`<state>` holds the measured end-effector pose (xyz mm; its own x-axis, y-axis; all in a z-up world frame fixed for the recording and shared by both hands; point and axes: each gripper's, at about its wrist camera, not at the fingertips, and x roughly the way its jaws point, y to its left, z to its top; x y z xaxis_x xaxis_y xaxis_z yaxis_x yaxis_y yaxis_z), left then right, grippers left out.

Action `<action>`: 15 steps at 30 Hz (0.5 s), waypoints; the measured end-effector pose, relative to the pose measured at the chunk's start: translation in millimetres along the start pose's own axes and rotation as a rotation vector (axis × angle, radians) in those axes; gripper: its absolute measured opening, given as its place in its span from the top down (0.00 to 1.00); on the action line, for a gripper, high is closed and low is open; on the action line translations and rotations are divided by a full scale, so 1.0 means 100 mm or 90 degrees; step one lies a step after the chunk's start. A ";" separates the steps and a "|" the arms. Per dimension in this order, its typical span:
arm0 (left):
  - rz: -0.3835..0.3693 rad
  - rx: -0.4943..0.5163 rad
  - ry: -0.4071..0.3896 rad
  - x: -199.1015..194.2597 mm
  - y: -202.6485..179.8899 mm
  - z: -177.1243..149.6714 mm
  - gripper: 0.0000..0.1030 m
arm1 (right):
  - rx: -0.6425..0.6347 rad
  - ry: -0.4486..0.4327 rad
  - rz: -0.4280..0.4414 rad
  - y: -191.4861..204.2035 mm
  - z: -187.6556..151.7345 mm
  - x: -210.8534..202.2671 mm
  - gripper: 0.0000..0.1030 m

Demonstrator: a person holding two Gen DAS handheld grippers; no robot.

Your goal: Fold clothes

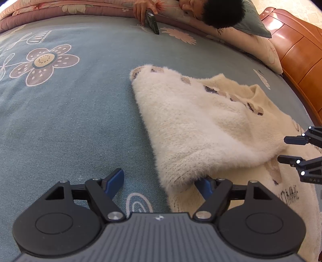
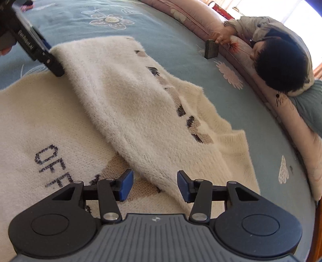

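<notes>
On the bed [image 1: 70, 121], cream sweater [image 1: 191, 112] half folded, sleeve across body; left gripper [image 1: 159, 181] and right gripper [image 2: 155, 185] both spread wide, gripping nothing.

Both fisheye views are bright and evenly lit by daylight; the right wrist view blows out at a window [image 2: 297, 10] in its upper right corner. Shadows are soft, darkest under the folded sweater [image 1: 201, 121] edge. Focus is sharp centrally, with strong barrel distortion and dark vignette corners bending the bed [image 1: 60, 121].
</notes>
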<state>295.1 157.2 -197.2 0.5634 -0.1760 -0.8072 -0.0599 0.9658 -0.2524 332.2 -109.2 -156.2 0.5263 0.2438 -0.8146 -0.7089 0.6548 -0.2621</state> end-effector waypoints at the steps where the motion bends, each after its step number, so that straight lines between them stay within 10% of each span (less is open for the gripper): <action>1: 0.000 0.000 0.000 0.00 0.00 0.00 0.25 | 0.085 0.006 0.020 -0.18 -0.01 -0.01 0.47; 7: 0.005 0.005 -0.001 0.00 -0.02 0.00 0.25 | 0.533 0.051 0.166 -0.87 -0.47 0.08 0.46; 15: 0.002 0.009 -0.002 0.01 -0.04 -0.01 0.22 | 0.642 0.020 0.231 -1.13 -0.51 0.29 0.41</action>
<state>295.4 153.1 -197.7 0.5658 -0.1723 -0.8063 -0.0504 0.9689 -0.2424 403.2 -212.7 -176.8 0.3394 0.5330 -0.7750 -0.0971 0.8394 0.5348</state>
